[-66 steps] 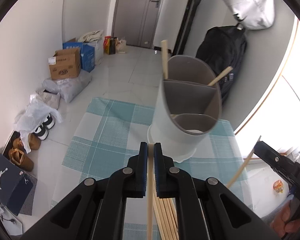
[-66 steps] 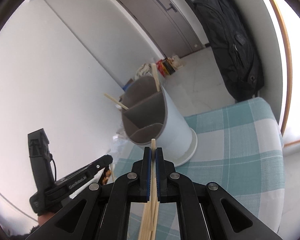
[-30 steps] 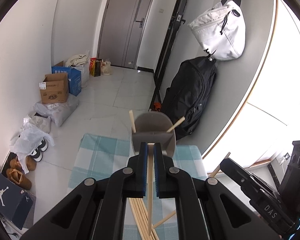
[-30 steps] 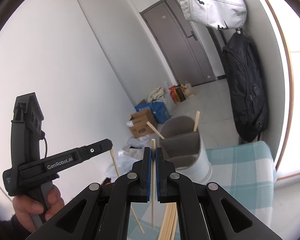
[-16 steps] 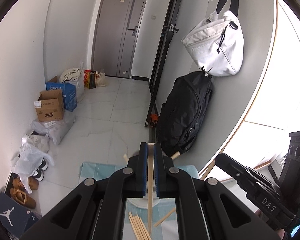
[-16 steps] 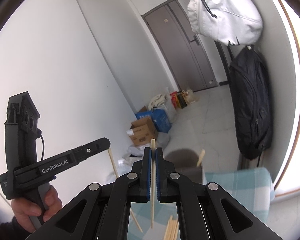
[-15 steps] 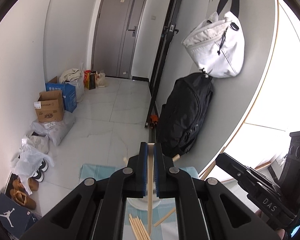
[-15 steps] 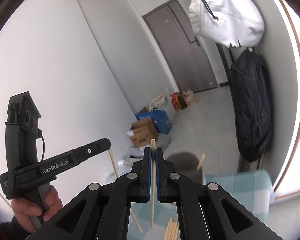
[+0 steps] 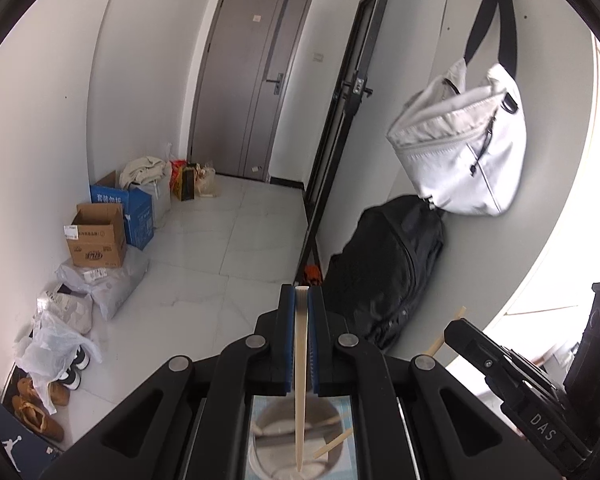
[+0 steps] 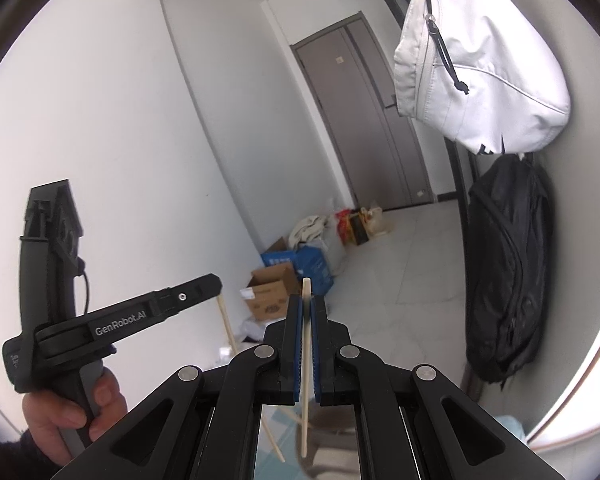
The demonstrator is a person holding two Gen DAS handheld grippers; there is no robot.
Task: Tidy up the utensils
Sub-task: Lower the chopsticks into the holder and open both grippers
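The left gripper (image 9: 301, 300) points forward and somewhat downward over the room, its black jaws with blue pads clenched on 1 pale wooden chopstick (image 9: 301, 380) that hangs straight down between them. Its lower tip shows in the gap under the gripper, above the grey-and-white round utensil holder (image 9: 268, 430) far below. That holder has a divider across it, and 1 more wooden stick (image 9: 332, 447) leans inside it at the right; whether others sit in it cannot be told.

The right gripper (image 10: 306, 308) is tipped less steeply and is likewise clamped on 1 thin wooden chopstick (image 10: 305, 368) — its top end pokes just above the blue pads, and the rest drops through the gap toward the grey holder, of which only a dim patch shows. In the right wrist view a bare hand (image 10: 66, 412) grips the left tool's handle at the lower left, with that tool's chopstick slanting down from its nose. In the left wrist view the right tool sits at the lower right, a short stick end showing beyond its tip.

So 2 grippers, each holding 1 chopstick, both lifted well above the holder and the teal checked cloth (image 9: 348, 404) on the table.

Beyond, 1 white sling bag (image 9: 464, 152) hangs on the wall above 1 black backpack (image 9: 388, 268), and 1 grey door (image 9: 252, 84) closes the hallway; 2 cardboard boxes (image 9: 98, 240) — 1 brown, 1 blue — stand at the left wall.
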